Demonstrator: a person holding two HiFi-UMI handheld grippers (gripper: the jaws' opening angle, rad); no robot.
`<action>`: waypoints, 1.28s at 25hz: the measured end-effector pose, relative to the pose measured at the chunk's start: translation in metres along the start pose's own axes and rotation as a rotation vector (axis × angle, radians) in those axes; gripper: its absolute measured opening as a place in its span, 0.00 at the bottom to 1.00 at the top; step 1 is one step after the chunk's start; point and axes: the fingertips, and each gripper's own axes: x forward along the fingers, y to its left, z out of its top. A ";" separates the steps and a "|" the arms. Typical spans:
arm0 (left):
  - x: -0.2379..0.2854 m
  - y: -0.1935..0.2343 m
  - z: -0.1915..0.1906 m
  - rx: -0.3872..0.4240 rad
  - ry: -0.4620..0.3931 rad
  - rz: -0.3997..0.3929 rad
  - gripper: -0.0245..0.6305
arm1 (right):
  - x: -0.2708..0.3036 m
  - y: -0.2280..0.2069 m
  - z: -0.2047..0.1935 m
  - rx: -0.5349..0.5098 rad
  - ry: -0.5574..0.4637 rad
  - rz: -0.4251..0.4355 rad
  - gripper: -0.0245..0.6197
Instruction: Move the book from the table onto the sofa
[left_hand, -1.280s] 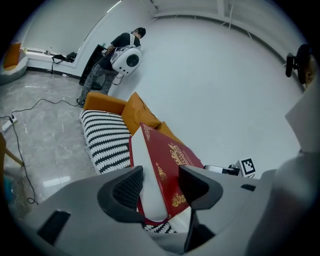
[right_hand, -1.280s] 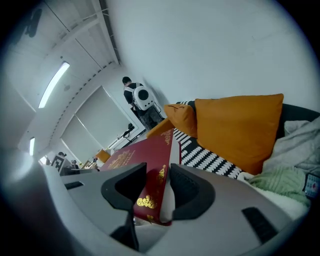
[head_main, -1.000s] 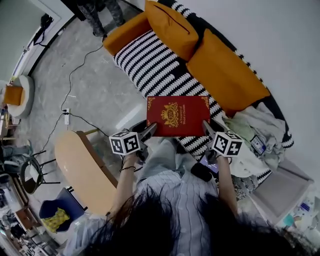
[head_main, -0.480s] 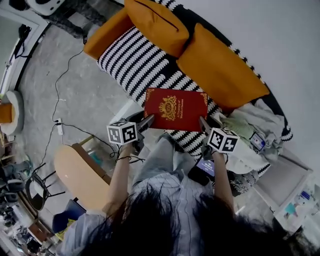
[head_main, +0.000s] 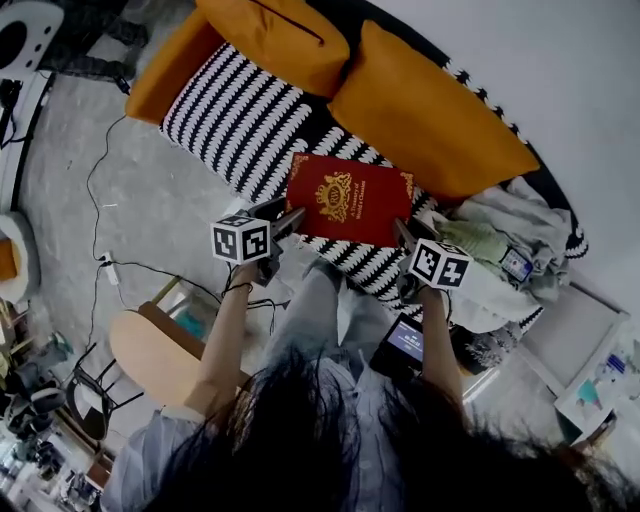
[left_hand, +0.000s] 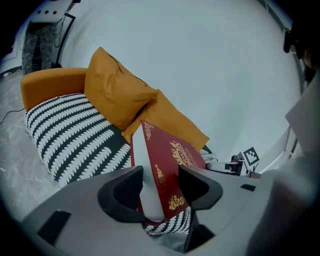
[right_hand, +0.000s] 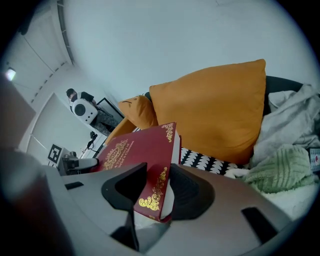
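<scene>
Now: the red book (head_main: 350, 198) is clear of the tan table (head_main: 140, 350) at near left. It is carried cover-up over the front of the sofa (head_main: 225, 115), above the striped seat and just short of the orange cushions (head_main: 430, 110).

Left gripper (head_main: 290, 220): jaws closed on the book's near-left corner, pads pressing on the cover and the underside across the book's thickness. Right gripper (head_main: 405, 232): the same hold on the near-right corner.

Why two corner holds, as I read it: the hardback is broad and heavy for one narrow jaw, and a grip at each near corner stops it twisting or sagging open.

The book tips slightly, far edge toward the cushions. I cannot tell whether that edge touches the seat.

The spot seems chosen for bare seat: the heap of clothes (head_main: 500, 245) fills the right end.

Judgement: carrying is nearly done; lowering and release remain.
</scene>
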 end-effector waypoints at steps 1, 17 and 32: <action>0.010 0.005 0.002 0.017 0.015 -0.004 0.39 | 0.008 -0.006 0.000 0.007 0.003 -0.008 0.28; 0.122 0.081 -0.029 0.088 0.193 -0.021 0.39 | 0.102 -0.083 -0.036 0.055 0.087 -0.097 0.27; 0.177 0.149 -0.054 0.150 0.282 0.109 0.39 | 0.176 -0.111 -0.065 -0.045 0.214 -0.128 0.28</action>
